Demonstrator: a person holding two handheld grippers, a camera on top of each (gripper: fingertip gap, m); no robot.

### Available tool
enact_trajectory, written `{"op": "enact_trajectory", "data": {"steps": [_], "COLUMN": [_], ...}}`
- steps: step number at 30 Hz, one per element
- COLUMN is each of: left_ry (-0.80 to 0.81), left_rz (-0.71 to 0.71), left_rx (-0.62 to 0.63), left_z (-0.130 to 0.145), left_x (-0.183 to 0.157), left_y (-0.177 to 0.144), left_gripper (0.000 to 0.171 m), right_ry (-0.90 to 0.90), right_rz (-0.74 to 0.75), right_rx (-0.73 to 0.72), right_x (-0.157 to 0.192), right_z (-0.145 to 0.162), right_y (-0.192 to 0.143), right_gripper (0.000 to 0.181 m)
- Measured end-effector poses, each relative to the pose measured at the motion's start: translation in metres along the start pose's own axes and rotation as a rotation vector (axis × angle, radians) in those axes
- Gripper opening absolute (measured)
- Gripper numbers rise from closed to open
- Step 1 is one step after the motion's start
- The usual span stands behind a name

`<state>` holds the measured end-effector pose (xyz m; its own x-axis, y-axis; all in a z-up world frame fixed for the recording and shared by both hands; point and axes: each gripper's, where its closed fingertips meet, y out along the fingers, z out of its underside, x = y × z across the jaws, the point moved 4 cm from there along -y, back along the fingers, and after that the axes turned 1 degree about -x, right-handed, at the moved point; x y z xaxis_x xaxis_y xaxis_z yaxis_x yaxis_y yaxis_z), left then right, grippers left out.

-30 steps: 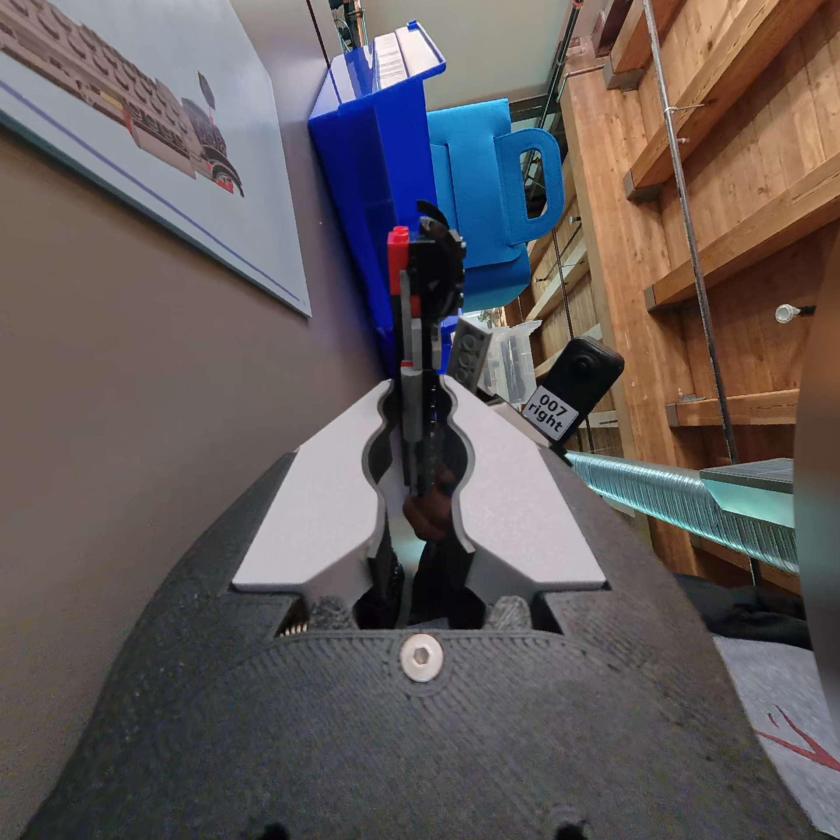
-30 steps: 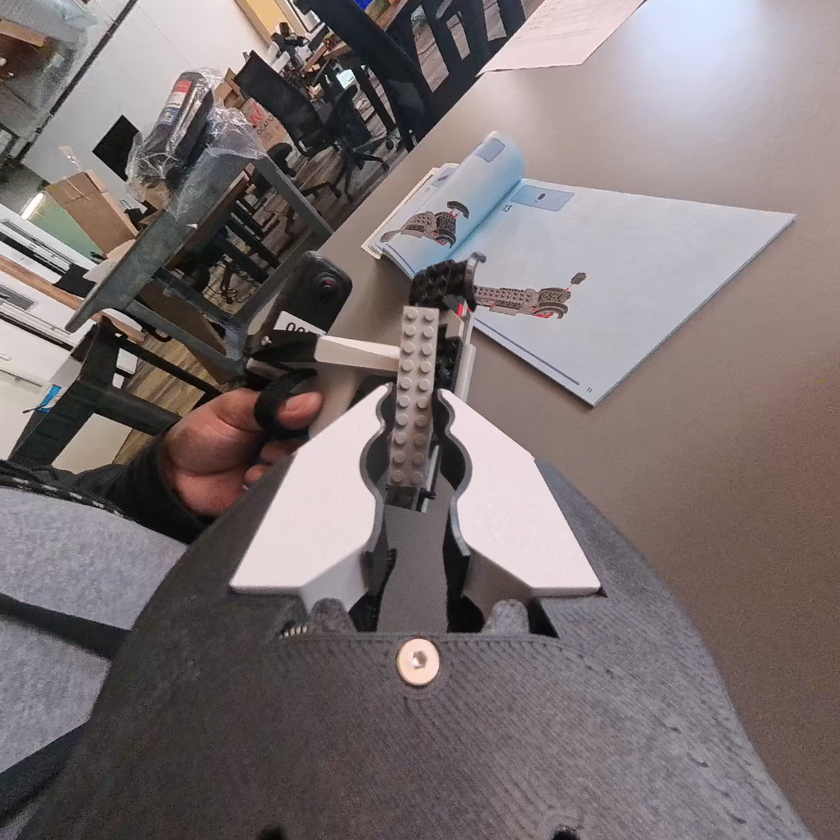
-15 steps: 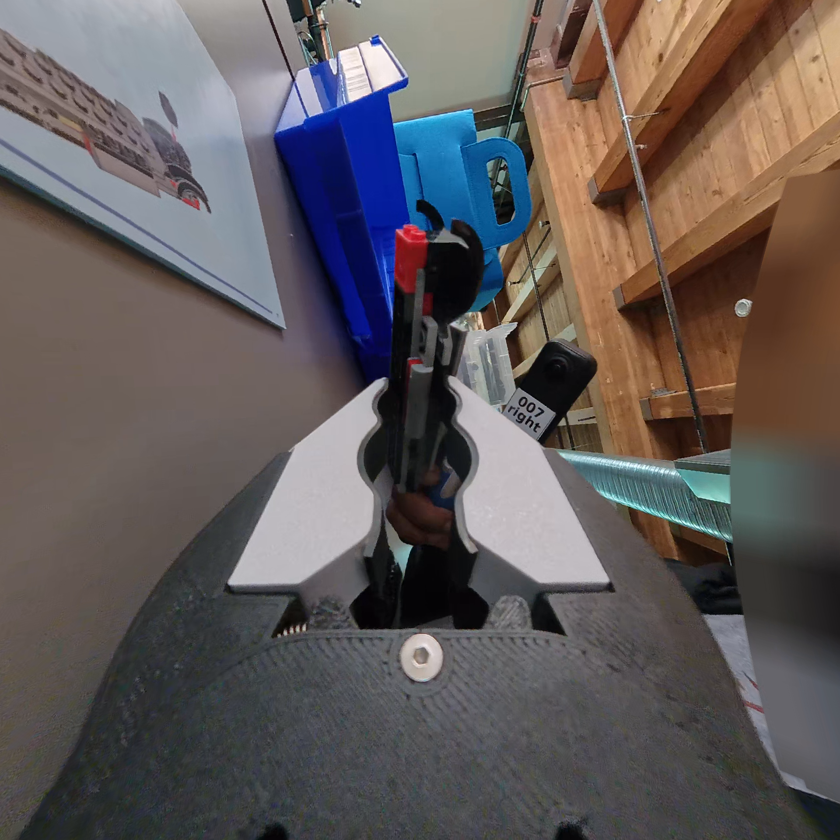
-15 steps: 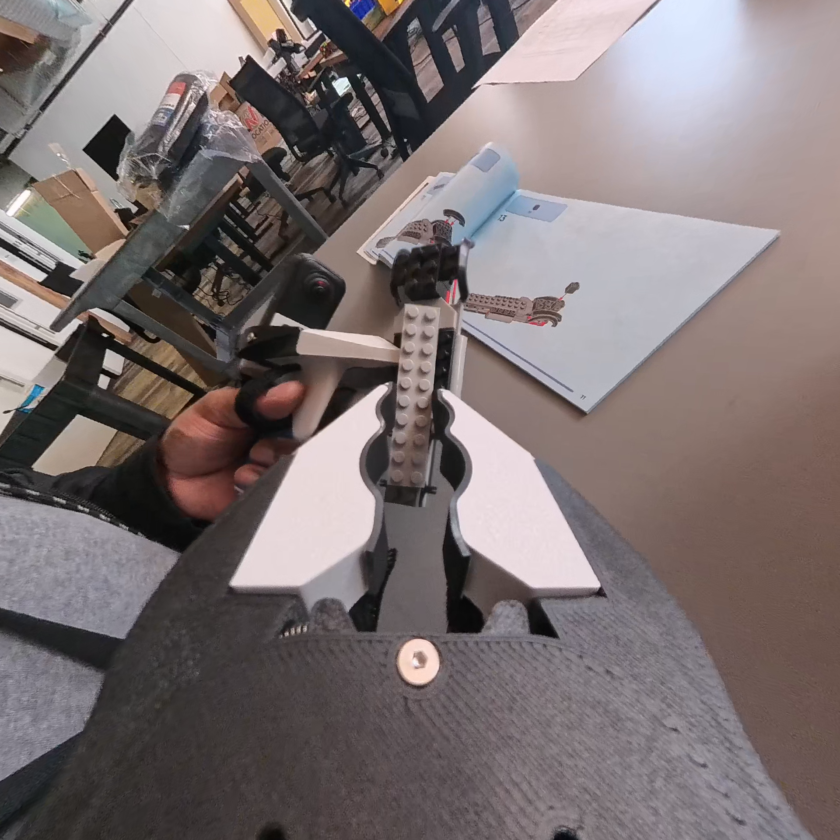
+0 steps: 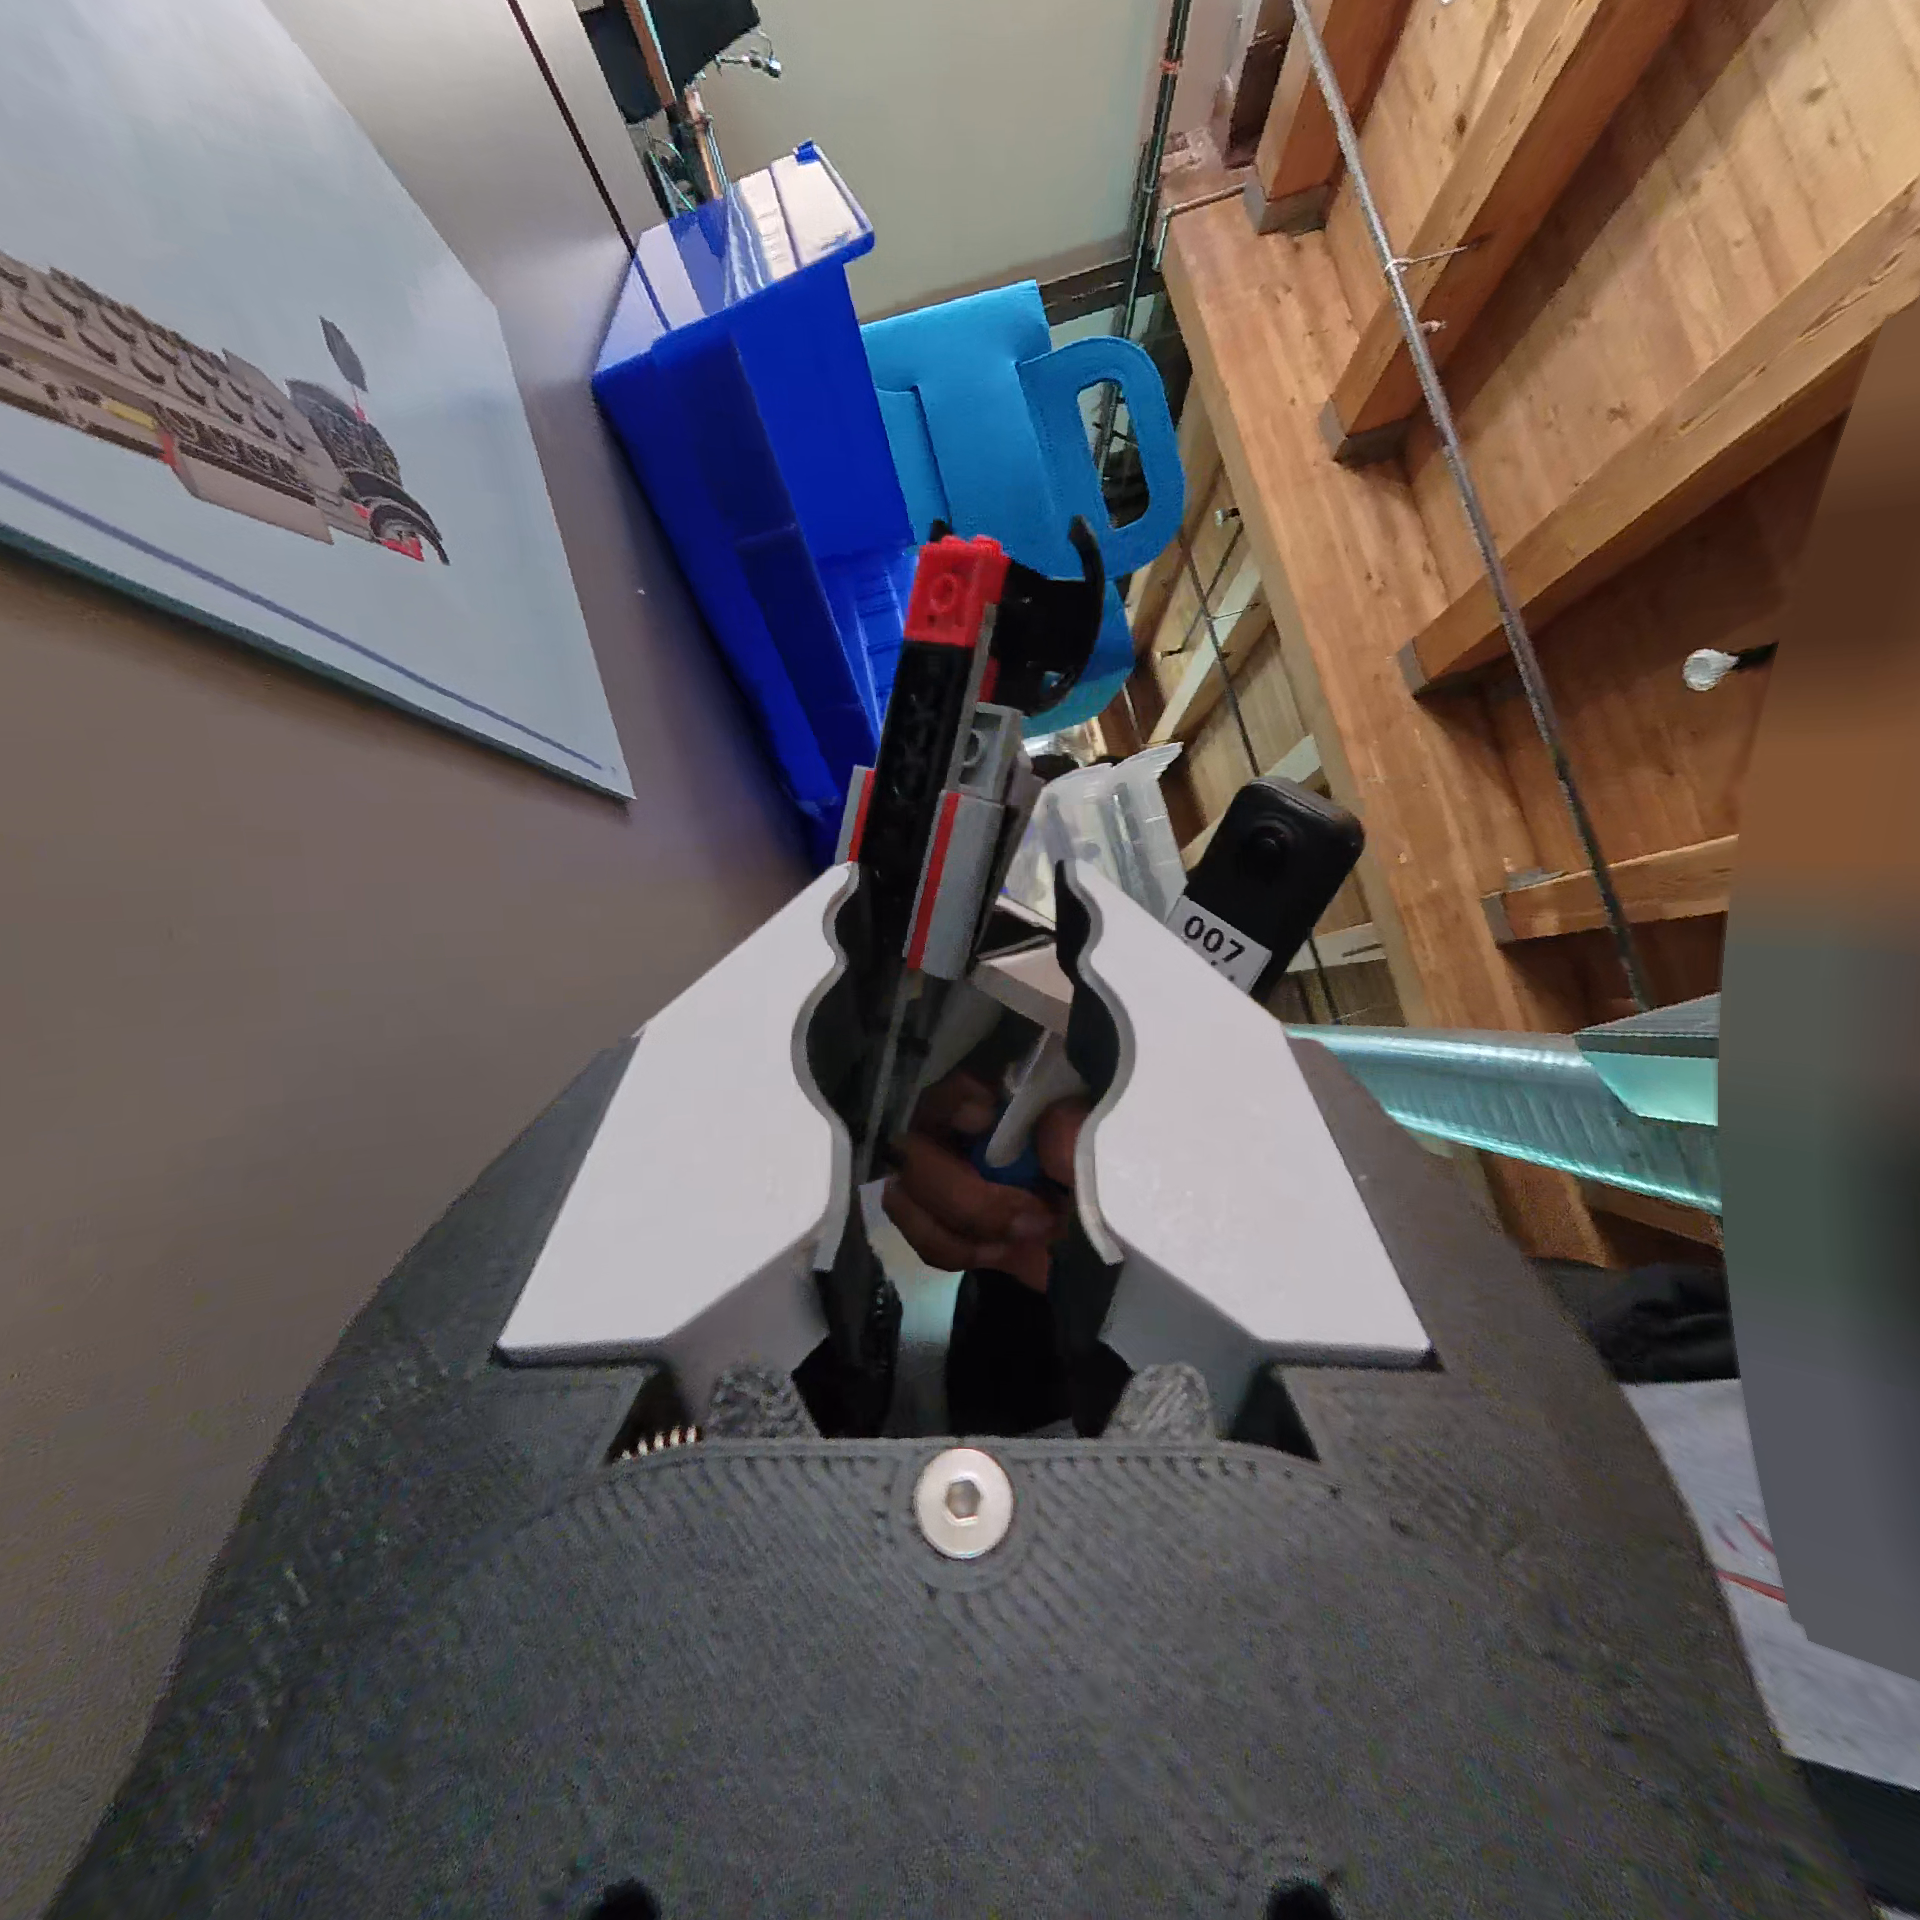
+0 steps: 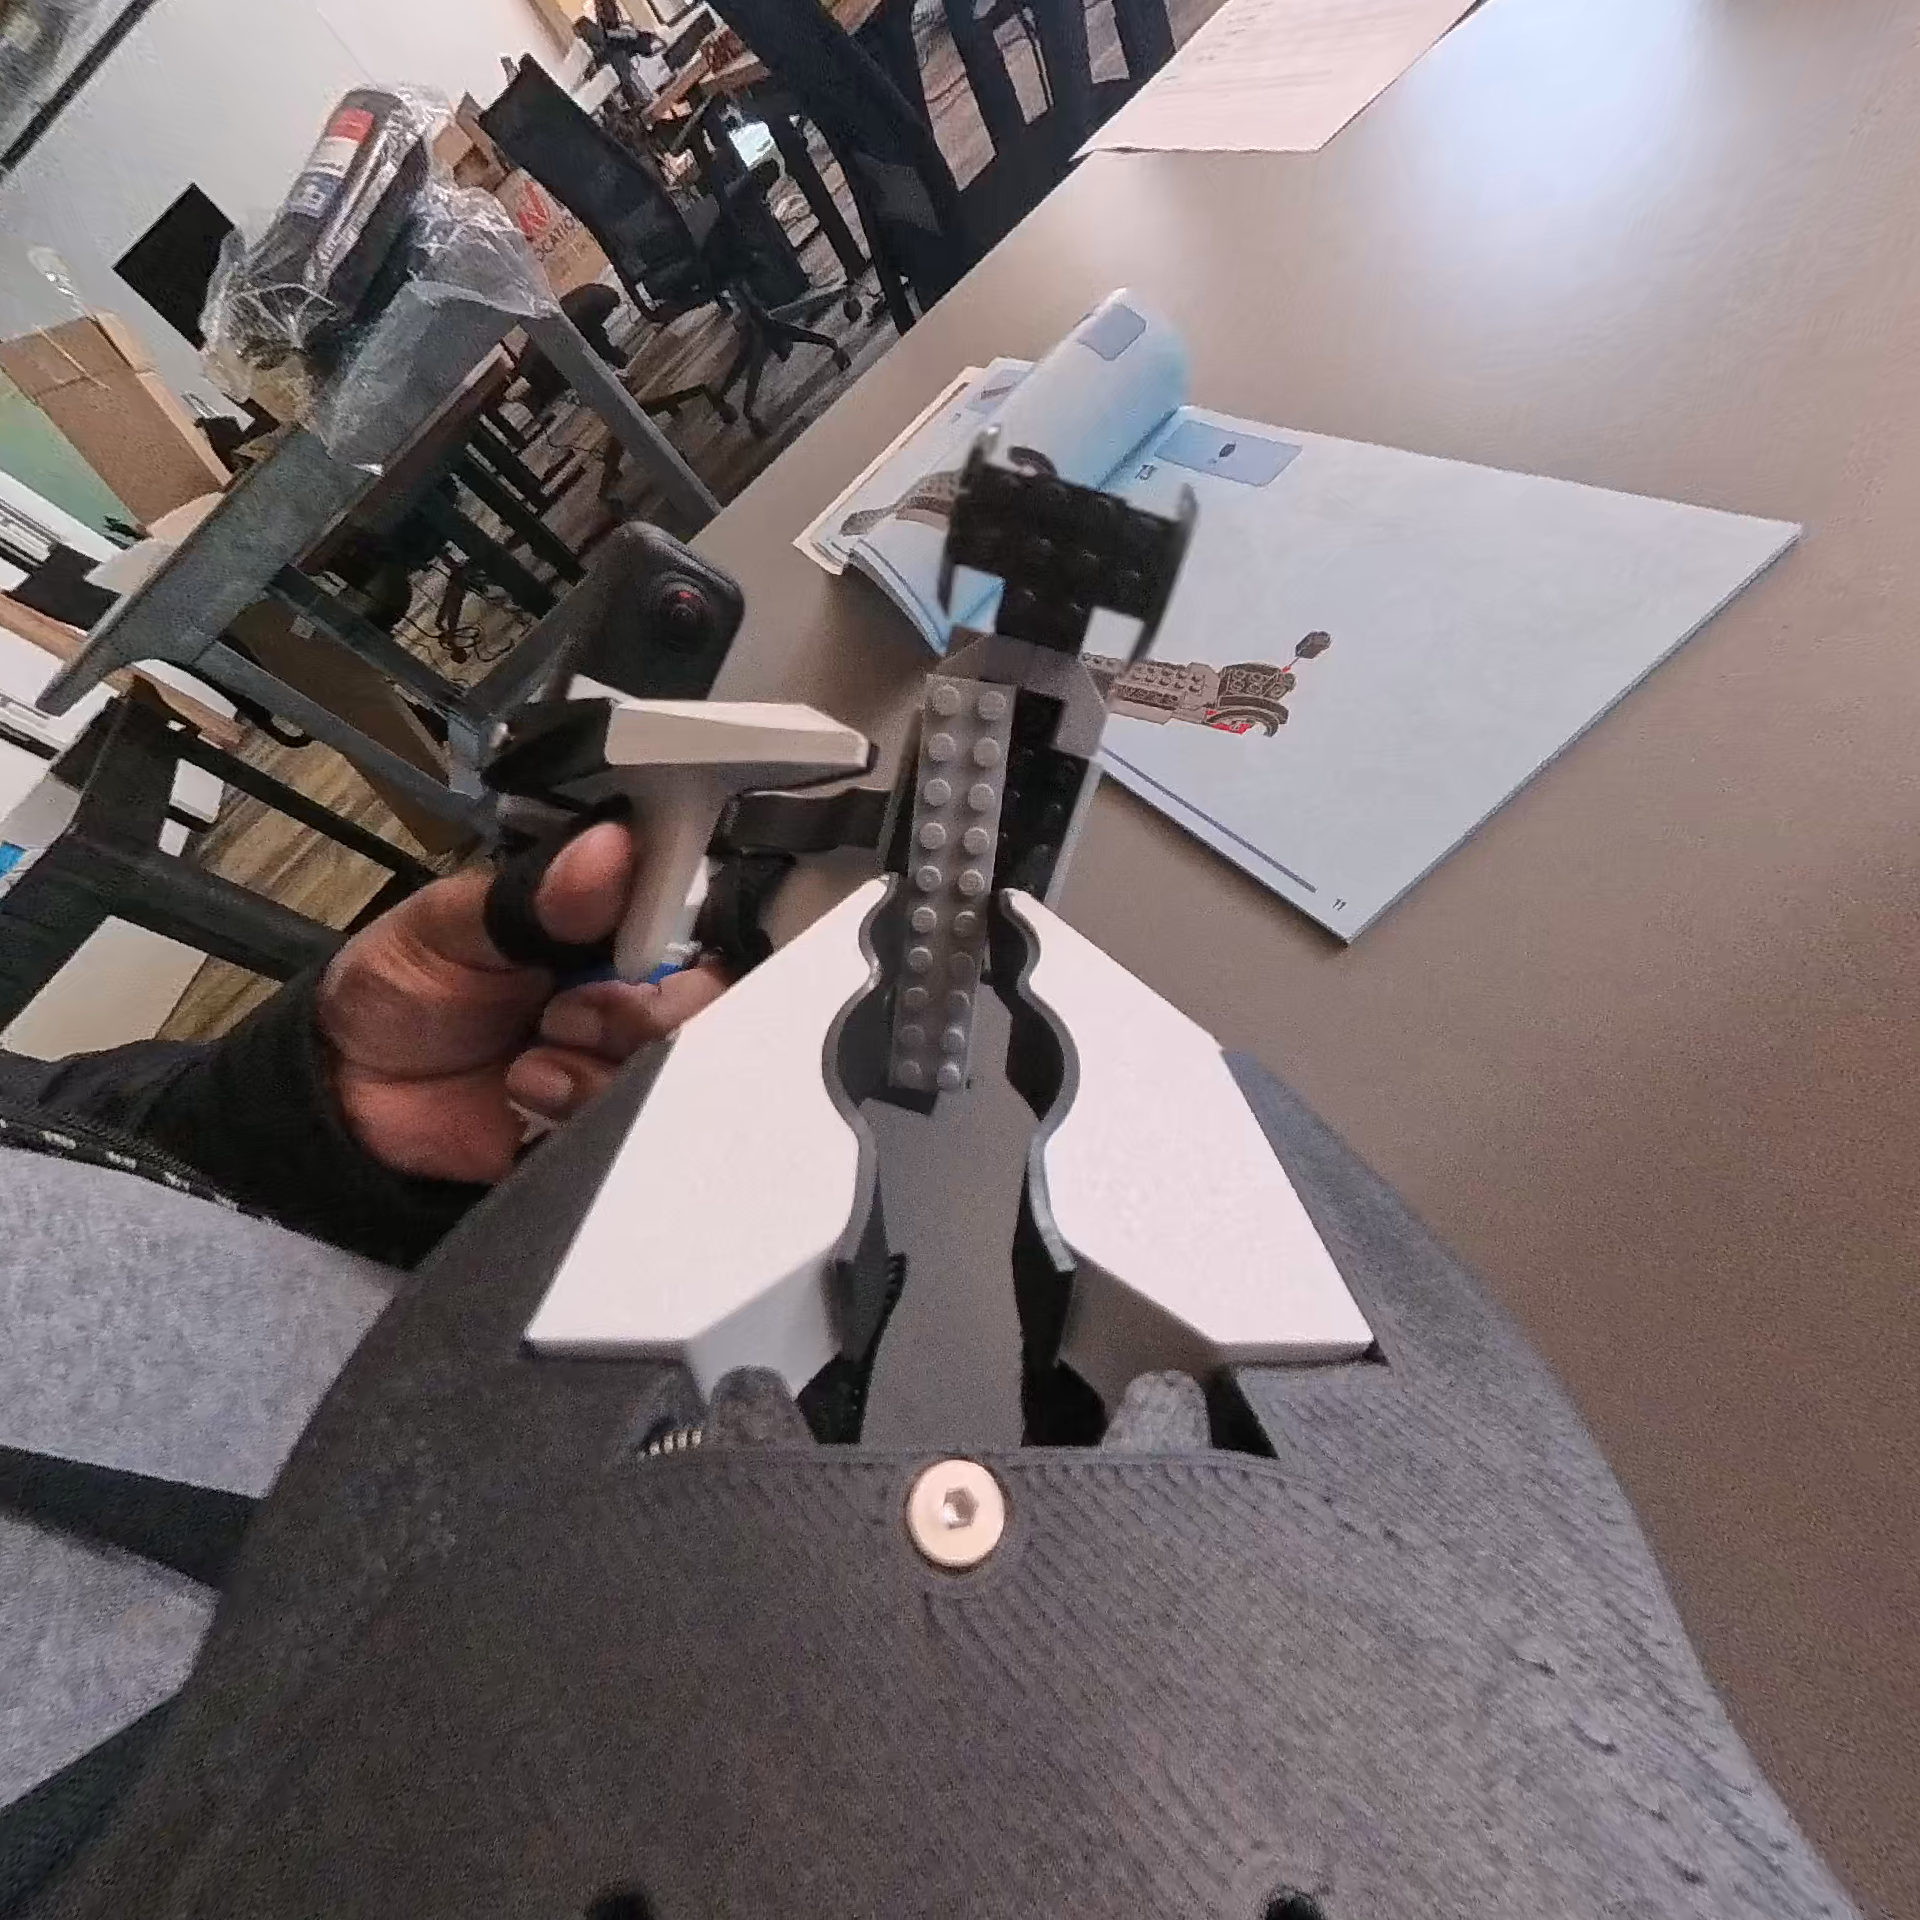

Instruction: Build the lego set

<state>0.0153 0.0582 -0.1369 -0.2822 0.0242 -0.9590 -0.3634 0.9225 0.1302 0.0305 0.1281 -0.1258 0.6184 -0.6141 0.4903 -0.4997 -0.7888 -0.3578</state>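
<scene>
A Lego model [image 5: 940, 800] of black, red and grey parts stands between my left gripper's [image 5: 956, 883] fingers. These fingers are spread apart, and the model leans on the left finger only. In the right wrist view my right gripper [image 6: 948, 896] is shut on the model's long grey studded plate [image 6: 951, 831]. A black wheel-arch part [image 6: 1065, 551] sits at the model's far end. The left gripper [image 6: 821, 784] comes in from the left, held by a hand [image 6: 447, 1039], with its fingers on either side of the model.
An open instruction booklet [image 6: 1455, 623] lies on the brown table [image 6: 1558, 1091]; it also shows in the left wrist view [image 5: 260, 364]. A blue bin [image 5: 748, 468] and a light blue bag [image 5: 997, 416] stand beyond. Wooden shelving [image 5: 1507, 416] is at the right. Chairs and desks lie past the table's edge.
My left gripper's jaws have opened and let go of the model, which now tilts. The right gripper keeps its hold on the grey plate; the model's black end has turned to face its camera.
</scene>
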Motion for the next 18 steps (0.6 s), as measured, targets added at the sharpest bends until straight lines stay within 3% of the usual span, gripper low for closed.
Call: {"op": "enact_trajectory", "data": {"steps": [4, 18], "left_ry": [0.012, -0.159], "left_rz": [-0.021, 0.092], "left_rx": [-0.029, -0.139], "left_z": [-0.003, -0.007], "left_x": [0.001, 0.0], "left_y": [-0.002, -0.004], "left_gripper": [0.022, 0.022], "right_ry": [0.006, 0.166], "right_rz": [0.002, -0.029], "right_rx": [-0.003, -0.067], "right_x": [0.0, -0.001], "right_z": [0.0, -0.012], "right_y": [0.001, 0.002], "right_gripper": [0.017, 0.017]}}
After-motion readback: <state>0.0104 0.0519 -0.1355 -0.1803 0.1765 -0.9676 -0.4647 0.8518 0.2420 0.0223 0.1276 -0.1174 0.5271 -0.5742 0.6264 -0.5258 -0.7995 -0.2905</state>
